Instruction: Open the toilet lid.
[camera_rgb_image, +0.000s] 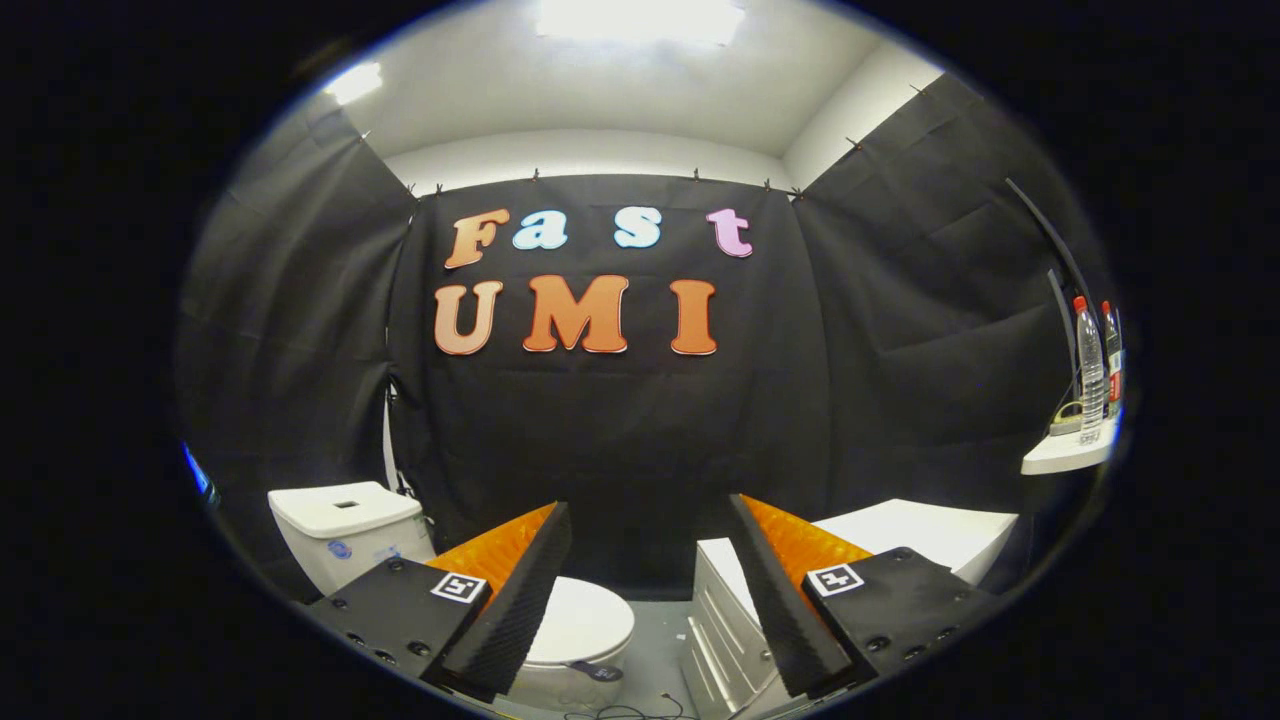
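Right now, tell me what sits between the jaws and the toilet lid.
Nothing does: in the gripper view the open gripper holds nothing, and the closed toilet lid lies just beyond and below its left finger. The white cabinet stands off to the right.

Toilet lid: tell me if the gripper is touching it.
Apart. In the gripper view the open gripper is held well above the closed lid, which lies beyond the fingertips with nothing between them.
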